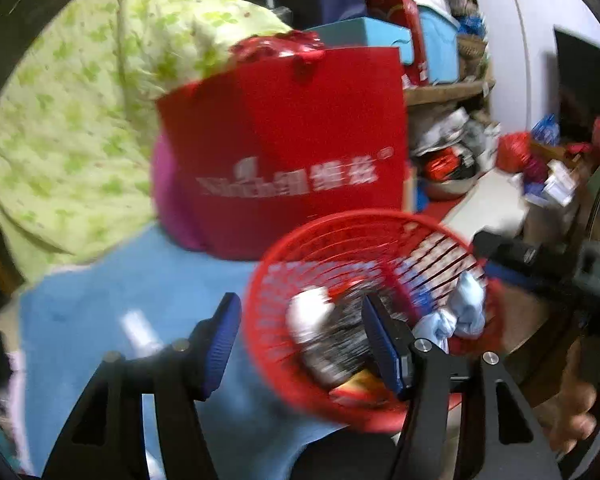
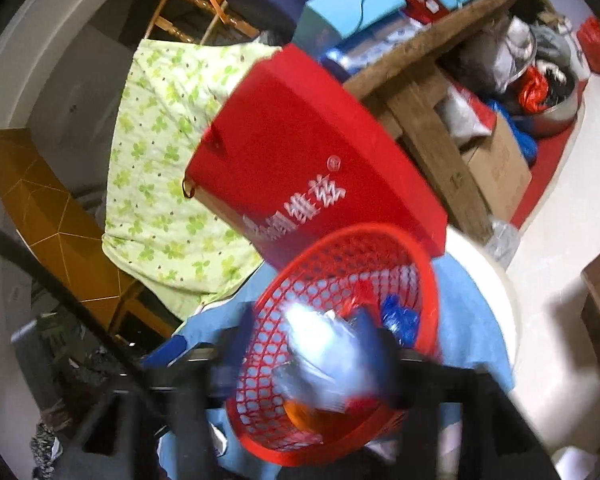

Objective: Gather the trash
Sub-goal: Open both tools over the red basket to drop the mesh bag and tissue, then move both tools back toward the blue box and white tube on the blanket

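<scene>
A red basket (image 1: 380,304) of open plastic lattice sits on a blue cloth (image 1: 100,300), just in front of a big red paper bag (image 1: 284,140) with white lettering. The basket already holds trash: a white crumpled lump (image 1: 308,312), a dark printed wrapper (image 1: 336,344), a pale blue wad (image 1: 466,306) against the far right of the rim, and something orange-yellow (image 1: 360,384) at the bottom.

The left claw (image 1: 300,344) stands partly open, its blue ribbed pads (image 1: 222,344) apart and pressing on nothing. One finger is outside the basket over the blue cloth, the other is inside over the wrappers, so the near rim lies between them (the picture is blurred, and whether a pad touches the rim cannot be told).

In the right wrist view the right claw (image 2: 296,344) is a smear over the same basket (image 2: 380,248). Its jaws look parted, with a pale, shiny crumpled wrapper (image 2: 320,344) lying between them above the basket's inside; whether the pads are pressing on it cannot be told.

Behind the bag lies a green leaf-print quilt (image 1: 80,120). To the right a wooden shelf (image 2: 428,92) carries boxes and bags.
</scene>
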`<state>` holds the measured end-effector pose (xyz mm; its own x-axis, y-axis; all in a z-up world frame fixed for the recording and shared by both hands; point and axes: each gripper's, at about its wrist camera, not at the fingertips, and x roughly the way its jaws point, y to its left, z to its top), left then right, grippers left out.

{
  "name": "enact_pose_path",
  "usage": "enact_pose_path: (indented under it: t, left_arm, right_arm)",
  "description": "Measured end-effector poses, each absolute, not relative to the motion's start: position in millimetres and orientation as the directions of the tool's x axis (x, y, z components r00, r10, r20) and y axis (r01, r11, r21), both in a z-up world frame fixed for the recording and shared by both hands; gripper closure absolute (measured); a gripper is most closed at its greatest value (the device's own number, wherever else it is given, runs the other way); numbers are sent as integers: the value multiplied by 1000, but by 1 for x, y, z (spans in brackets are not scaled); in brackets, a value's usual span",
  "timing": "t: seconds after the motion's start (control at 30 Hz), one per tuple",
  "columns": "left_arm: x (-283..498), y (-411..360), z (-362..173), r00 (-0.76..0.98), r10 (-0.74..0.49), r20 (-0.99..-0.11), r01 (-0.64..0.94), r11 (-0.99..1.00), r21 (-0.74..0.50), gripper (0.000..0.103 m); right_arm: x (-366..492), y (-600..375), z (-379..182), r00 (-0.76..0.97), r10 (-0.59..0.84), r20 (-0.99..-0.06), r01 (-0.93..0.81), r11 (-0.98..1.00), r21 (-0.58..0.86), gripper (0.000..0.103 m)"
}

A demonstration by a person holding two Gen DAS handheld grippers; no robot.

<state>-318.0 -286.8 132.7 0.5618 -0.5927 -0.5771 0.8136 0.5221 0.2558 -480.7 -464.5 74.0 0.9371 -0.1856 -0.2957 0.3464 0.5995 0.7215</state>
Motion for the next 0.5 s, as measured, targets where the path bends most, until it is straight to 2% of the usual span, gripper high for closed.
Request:
enact_pose_path:
  t: [0.1, 0.2, 0.5]
  left_arm:
    - [-321, -266, 141, 652, -530, -542, 749, 563, 351, 37]
    - [-318, -239, 153, 703, -488, -517, 699, 607, 378, 36]
    - [-294, -160, 186, 791, -396, -467, 574, 744, 341, 36]
  right_arm:
    - [-475, -454, 81, 934, -196, -299, 354, 628, 693, 36]
    - [-474, -443, 92, 943, -196, -268, 330, 656, 679, 36]
    - [-450, -389, 137, 964, -149, -220, 255, 756, 603, 36]
